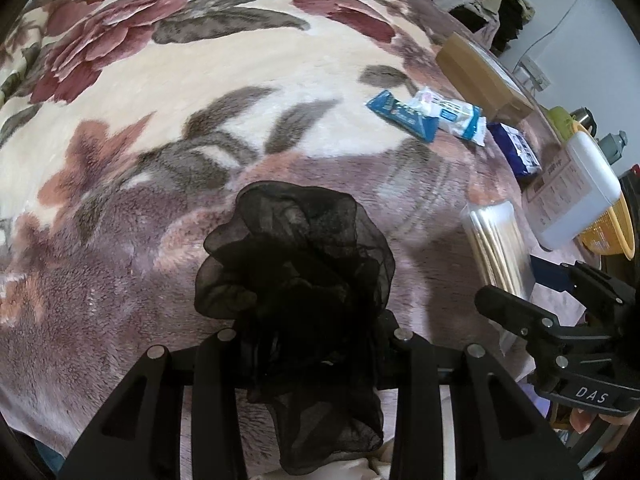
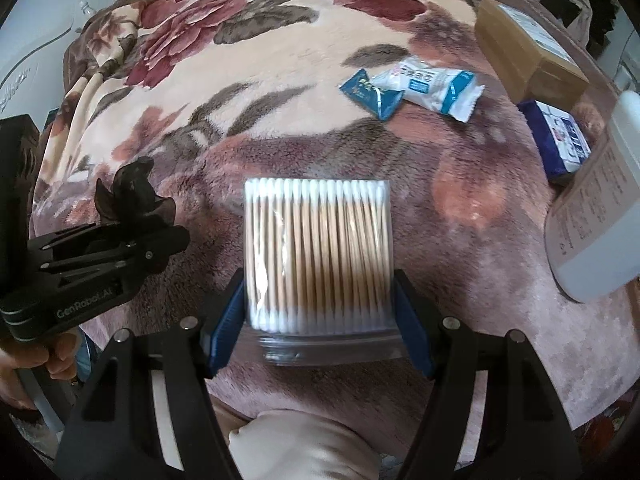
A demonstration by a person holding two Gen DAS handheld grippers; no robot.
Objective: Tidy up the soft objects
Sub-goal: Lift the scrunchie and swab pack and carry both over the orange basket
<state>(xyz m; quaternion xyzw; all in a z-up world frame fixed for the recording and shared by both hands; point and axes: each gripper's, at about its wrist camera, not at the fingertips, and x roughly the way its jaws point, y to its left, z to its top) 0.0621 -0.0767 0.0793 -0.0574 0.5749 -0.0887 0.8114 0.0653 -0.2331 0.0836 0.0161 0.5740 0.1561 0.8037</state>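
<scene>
Both claws loaded above floral blanket [image 2: 280,64].
Left gripper [image 1: 308,336] pinching black sheer scrunchie [image 1: 296,264], ruffled; right gripper [image 2: 320,320] clamping bagged cotton swabs [image 2: 318,252] between blue pads.

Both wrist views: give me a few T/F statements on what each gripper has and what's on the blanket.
1. The left gripper is shut on a black mesh scrunchie. True.
2. The right gripper is empty. False: it grips a cotton swab pack by its sides.
3. Two blue-and-white packets lie on the floral blanket. True.
4. The brown cardboard box sits between the grippers. False: it lies at the far right edge of the blanket.
</scene>
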